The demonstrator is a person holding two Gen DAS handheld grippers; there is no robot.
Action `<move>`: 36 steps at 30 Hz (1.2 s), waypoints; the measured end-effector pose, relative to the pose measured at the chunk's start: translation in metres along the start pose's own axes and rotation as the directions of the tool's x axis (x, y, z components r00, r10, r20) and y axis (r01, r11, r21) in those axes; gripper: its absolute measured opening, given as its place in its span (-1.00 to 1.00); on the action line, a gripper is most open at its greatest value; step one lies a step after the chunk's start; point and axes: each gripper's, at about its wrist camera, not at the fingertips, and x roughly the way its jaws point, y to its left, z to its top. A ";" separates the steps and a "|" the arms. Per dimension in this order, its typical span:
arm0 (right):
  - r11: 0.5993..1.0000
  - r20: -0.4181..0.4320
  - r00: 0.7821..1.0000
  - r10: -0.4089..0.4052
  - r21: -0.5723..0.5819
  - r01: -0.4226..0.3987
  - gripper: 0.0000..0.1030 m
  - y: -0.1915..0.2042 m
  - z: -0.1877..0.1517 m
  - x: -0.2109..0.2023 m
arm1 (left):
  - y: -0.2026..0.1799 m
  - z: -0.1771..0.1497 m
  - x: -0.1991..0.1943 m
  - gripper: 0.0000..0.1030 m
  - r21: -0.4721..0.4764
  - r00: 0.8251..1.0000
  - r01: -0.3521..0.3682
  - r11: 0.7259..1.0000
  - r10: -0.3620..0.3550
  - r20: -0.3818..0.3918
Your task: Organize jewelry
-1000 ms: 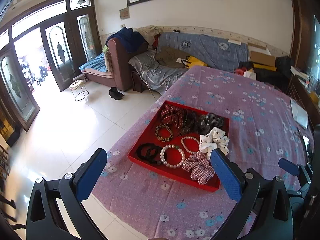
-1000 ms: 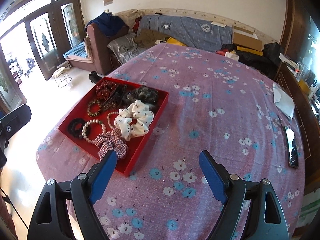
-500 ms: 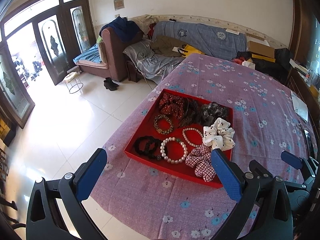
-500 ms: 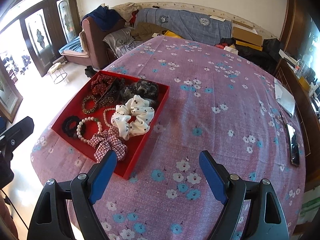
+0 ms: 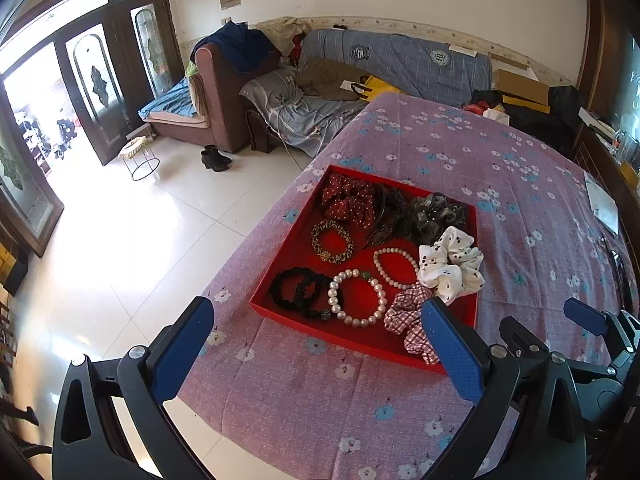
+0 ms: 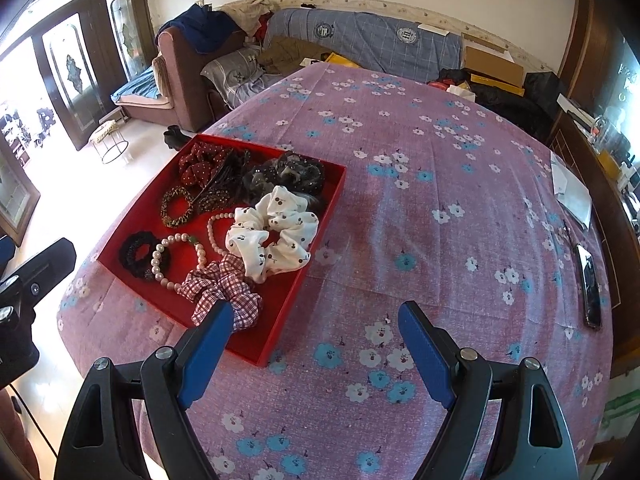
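A red tray (image 5: 288, 248) (image 6: 320, 232) sits on the purple flowered table. It holds a large pearl bracelet (image 5: 357, 298) (image 6: 176, 258), a small pearl bracelet (image 5: 394, 266), a white dotted scrunchie (image 5: 450, 266) (image 6: 276, 234), a plaid scrunchie (image 5: 408, 316) (image 6: 222, 286), a black scrunchie (image 5: 298, 292) (image 6: 136, 254), a leopard hair tie (image 5: 332, 240), a red dotted scrunchie (image 5: 348, 200) and a dark grey scrunchie (image 5: 436, 212). My left gripper (image 5: 318, 330) is open and empty above the tray's near edge. My right gripper (image 6: 316, 334) is open and empty by the tray's near right corner.
A phone (image 6: 590, 286) and white paper (image 6: 572, 196) lie near the table's right edge. The table's left edge drops to a white tiled floor (image 5: 120, 248). A sofa (image 5: 400, 64) with clothes stands behind the table.
Both grippers have moved forward and down toward the tray, which now looks larger and nearer. Both stay open and empty.
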 end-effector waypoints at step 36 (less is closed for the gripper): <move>0.999 -0.051 0.998 -0.037 0.024 0.039 0.71 0.015 0.009 0.023 | 0.013 0.011 0.044 1.00 -0.006 0.996 0.052 0.999 -0.052 -0.077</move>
